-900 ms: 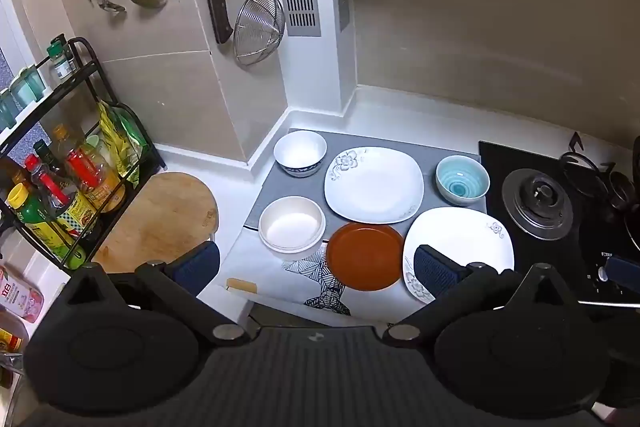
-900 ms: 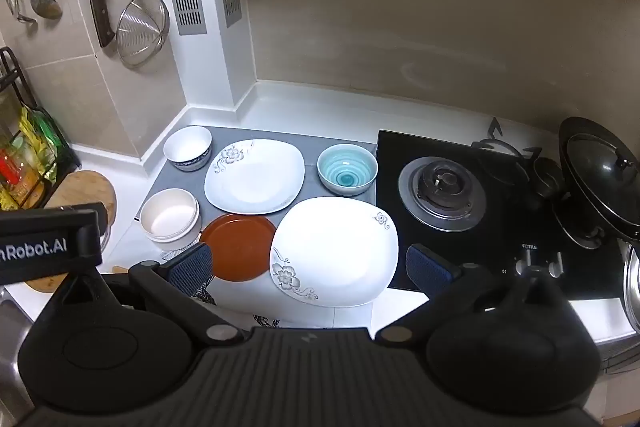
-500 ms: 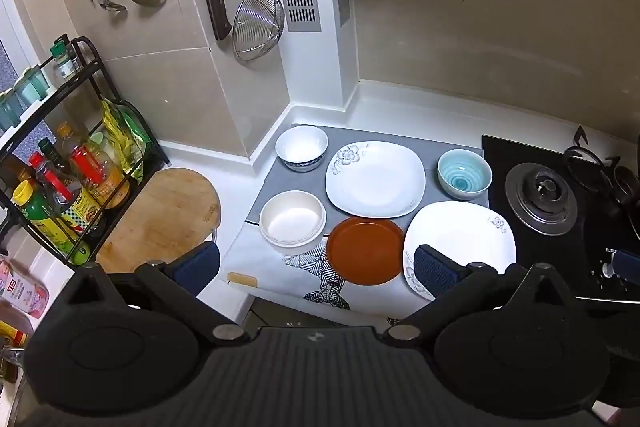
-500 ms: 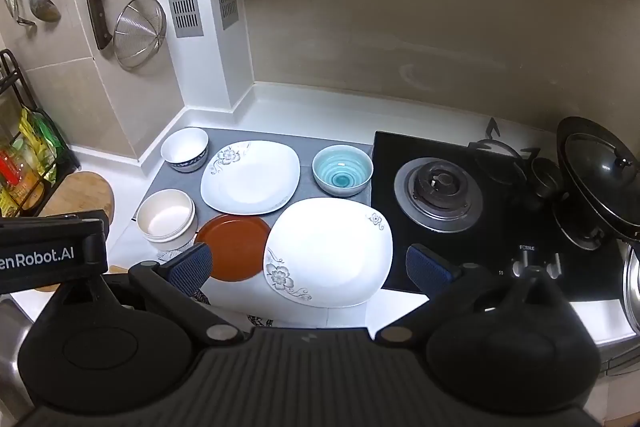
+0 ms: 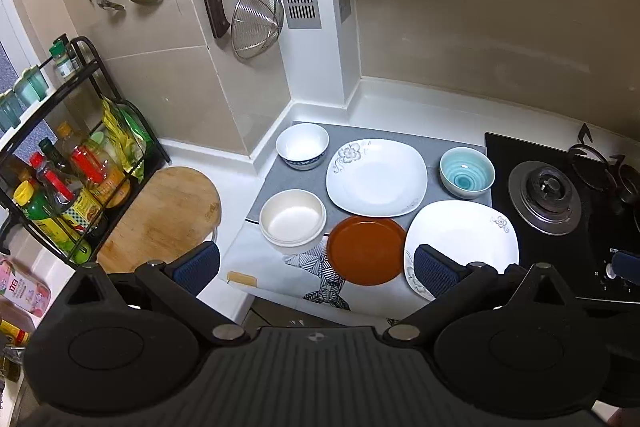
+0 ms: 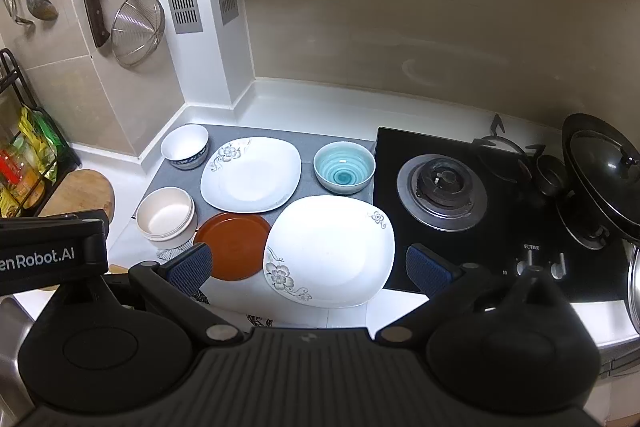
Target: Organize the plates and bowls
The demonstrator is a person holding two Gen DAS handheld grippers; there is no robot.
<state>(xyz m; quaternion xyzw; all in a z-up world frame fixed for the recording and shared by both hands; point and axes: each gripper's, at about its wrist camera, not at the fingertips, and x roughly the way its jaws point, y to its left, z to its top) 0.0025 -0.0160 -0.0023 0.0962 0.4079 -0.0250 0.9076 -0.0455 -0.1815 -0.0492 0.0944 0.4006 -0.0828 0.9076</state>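
On the counter lie two white square floral plates, one at the back (image 5: 377,178) (image 6: 251,175) and one at the front (image 5: 464,243) (image 6: 330,251). A brown round plate (image 5: 366,250) (image 6: 232,245) lies between the front plate and a cream bowl (image 5: 292,221) (image 6: 166,214). A white bowl with a blue band (image 5: 303,146) (image 6: 185,147) and a teal bowl (image 5: 467,172) (image 6: 344,167) stand at the back. My left gripper (image 5: 316,267) and right gripper (image 6: 308,267) hover open and empty above the counter's front edge.
A gas hob (image 6: 442,187) with a lidded black wok (image 6: 600,171) is at the right. A round wooden board (image 5: 160,215) and a bottle rack (image 5: 60,179) stand at the left. A knife, strainer (image 5: 256,23) and ladles hang on the wall.
Both grippers have shifted slightly, so the dishes sit a little lower and more left in view. Nothing on the counter has moved.
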